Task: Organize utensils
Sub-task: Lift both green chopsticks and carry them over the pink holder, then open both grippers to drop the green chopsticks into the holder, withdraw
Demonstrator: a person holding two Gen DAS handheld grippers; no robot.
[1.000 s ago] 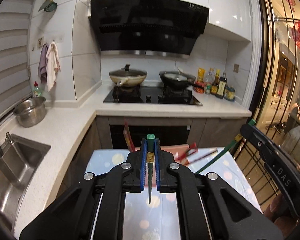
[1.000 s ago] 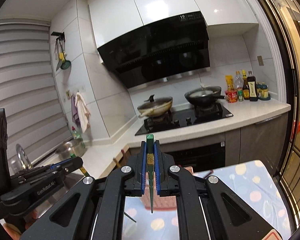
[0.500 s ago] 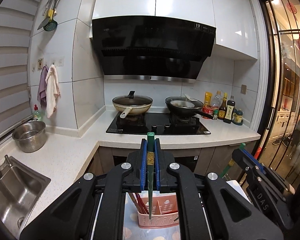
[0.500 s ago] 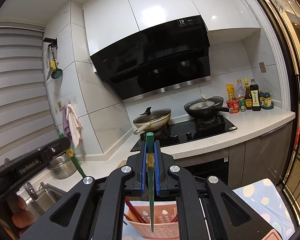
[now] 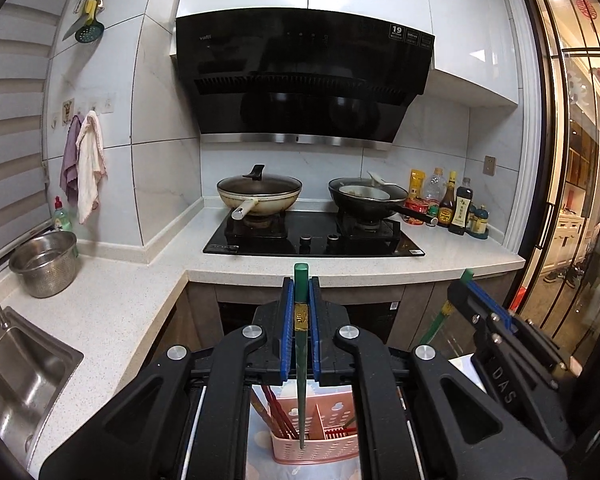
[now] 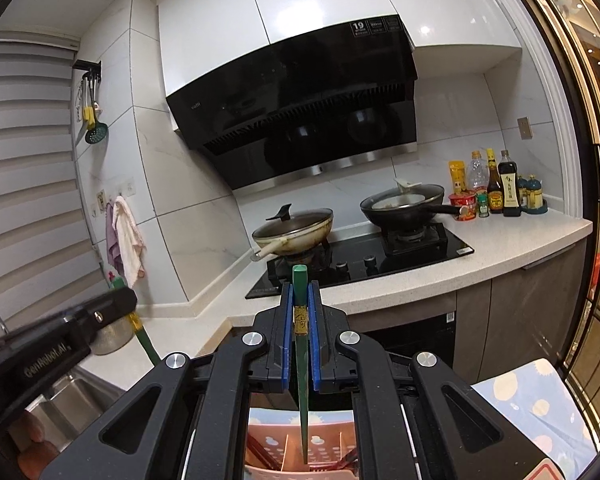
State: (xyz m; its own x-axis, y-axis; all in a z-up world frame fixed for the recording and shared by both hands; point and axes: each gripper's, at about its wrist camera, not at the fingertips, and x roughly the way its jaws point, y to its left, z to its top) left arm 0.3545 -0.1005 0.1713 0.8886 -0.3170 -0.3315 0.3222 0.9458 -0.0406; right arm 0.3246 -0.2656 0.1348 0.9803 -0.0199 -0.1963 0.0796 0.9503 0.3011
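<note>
My left gripper [image 5: 300, 300] is shut on a green chopstick [image 5: 301, 360] held upright, its tip hanging over the pink slotted utensil basket [image 5: 316, 448]. The basket holds several red chopsticks [image 5: 274, 416] in its left compartment. My right gripper [image 6: 300, 304] is shut on a second green chopstick [image 6: 302, 380], also upright, with its tip above the same pink basket [image 6: 272, 440]. The right gripper also shows at the right of the left wrist view [image 5: 476, 304]; the left gripper shows at the left of the right wrist view [image 6: 112, 312].
The basket stands on a table with a dotted blue cloth [image 6: 532, 400]. Beyond it a counter carries a hob [image 5: 316, 236] with two pans, sauce bottles [image 5: 456, 208], a steel pot [image 5: 44, 260] and a sink [image 5: 16, 376]. A glass door [image 5: 572, 200] is at right.
Both grippers have tilted upward and drawn back, so the view rose from the table to the hob and hood. Both chopsticks now hang over the basket, which has come under them.
</note>
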